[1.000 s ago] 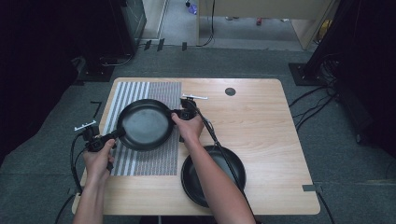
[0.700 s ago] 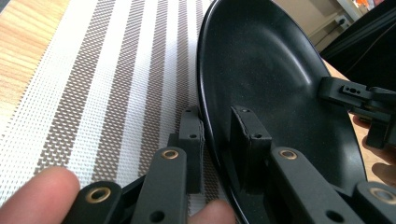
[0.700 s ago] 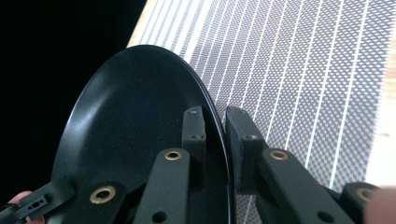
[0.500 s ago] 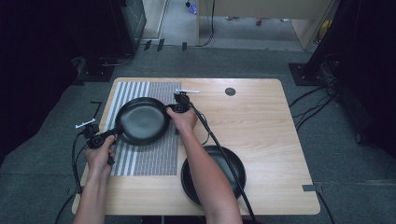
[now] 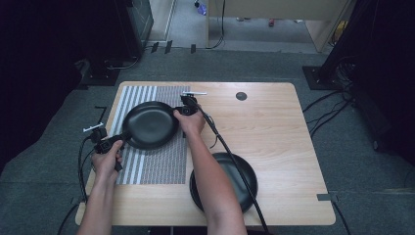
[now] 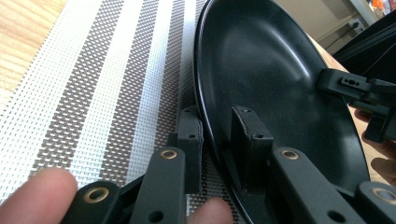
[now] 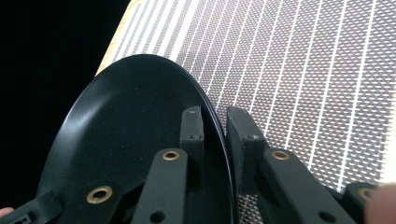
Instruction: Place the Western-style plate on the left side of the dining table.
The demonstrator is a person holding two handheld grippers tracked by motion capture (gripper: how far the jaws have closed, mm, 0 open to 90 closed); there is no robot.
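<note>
**Two grippers, one plate, over the mat**

Both grippers clamp the black plate (image 5: pixel 149 124) by its rim, one at each end. The left gripper (image 6: pixel 219 140) has its fingers (image 6: pixel 190 135) shut on the near edge, one finger under the rim and one inside the bowl. The right gripper (image 7: pixel 215 135) does the same on the far side, its fingers (image 7: pixel 191 128) pinching the rim between them. From above, the plate sits between the two sets of fingers, over the upper part of the striped mat (image 5: pixel 147 166).

Judging by this, the step in hand is setting the plate down on the mat; it looks low (whether its base already touches the weave I cannot tell). The next move would call for lowering both ends evenly until the plate rests flat, then opening both pairs of fingers and drawing each outward, away from the rim, without dragging it.

A second plate (image 5: pixel 230 183) lies on the desk (image 5: pixel 274 127), behind the right fingers and partly under the right forearm.
</note>
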